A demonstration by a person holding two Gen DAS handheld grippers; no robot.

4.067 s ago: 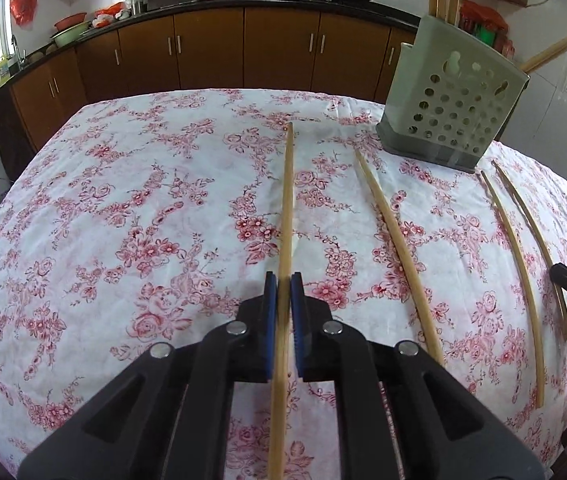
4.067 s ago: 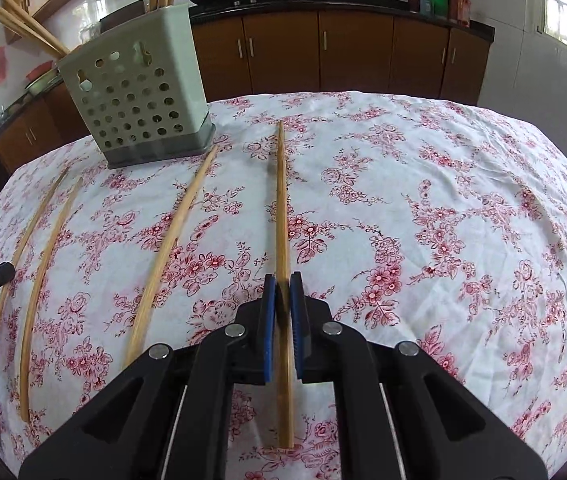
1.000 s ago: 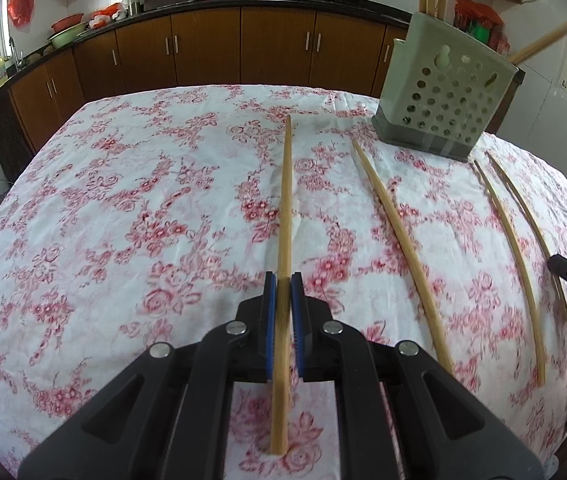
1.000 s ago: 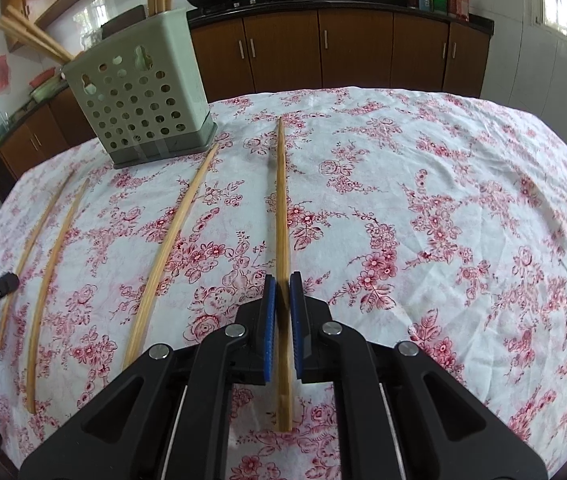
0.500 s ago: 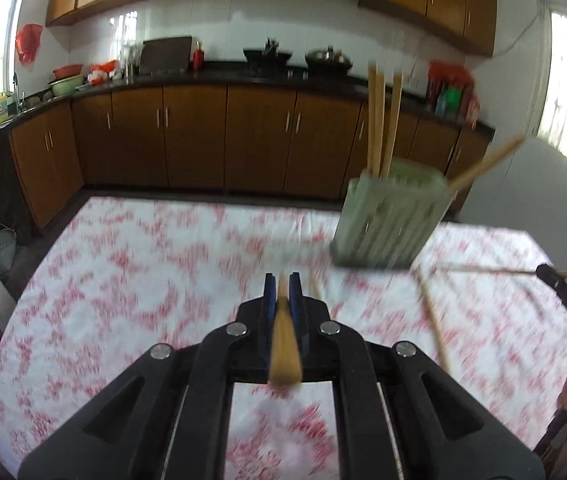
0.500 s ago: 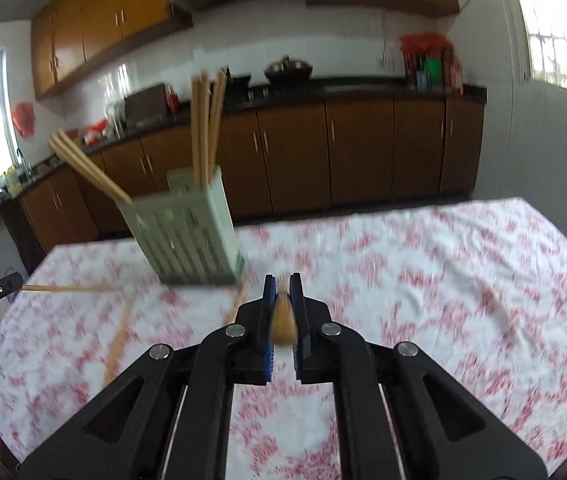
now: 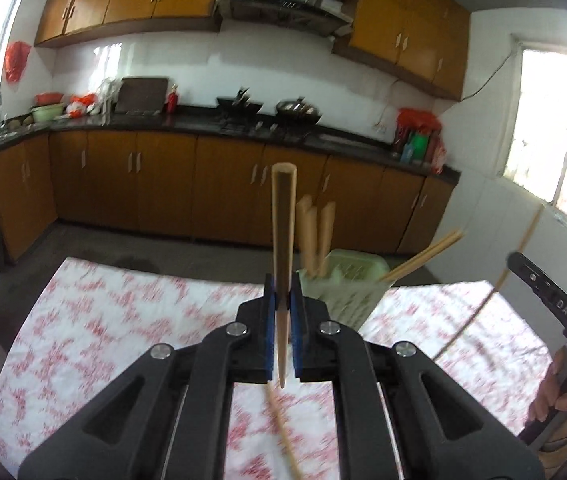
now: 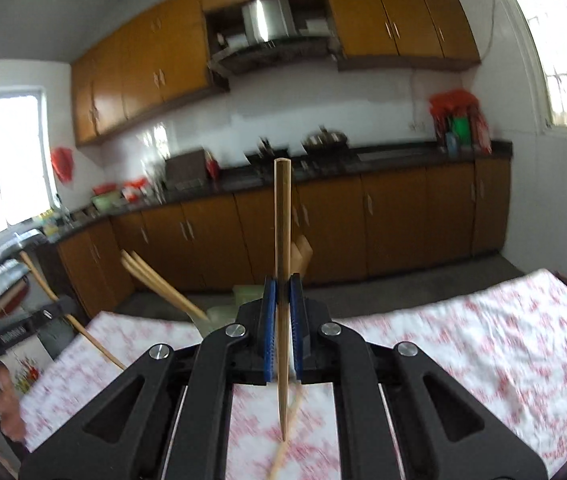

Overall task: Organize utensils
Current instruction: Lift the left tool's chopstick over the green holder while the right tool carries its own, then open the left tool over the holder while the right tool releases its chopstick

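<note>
My left gripper [image 7: 283, 308] is shut on a bamboo chopstick [image 7: 283, 220] and holds it upright above the table. My right gripper [image 8: 282, 300] is shut on another bamboo chopstick [image 8: 282, 220], also raised upright. The pale green perforated utensil holder [image 7: 347, 280] stands on the table just behind and right of the left gripper, with several chopsticks [image 7: 317, 232] in it. In the right wrist view the holder [image 8: 223, 312] is mostly hidden behind the gripper. A loose chopstick [image 7: 283, 440] lies on the cloth below the left gripper, and one [image 8: 287, 440] shows below the right gripper.
The table has a white cloth with red flowers [image 7: 123, 340]. The other gripper and the hand holding it show at the right edge [image 7: 555, 320] and at the left edge of the right wrist view [image 8: 15, 336]. Brown kitchen cabinets [image 7: 163, 184] stand behind.
Both grippers have lifted their chopsticks off the cloth and tilted them up to vertical. The views have swung up from the table to the kitchen wall.
</note>
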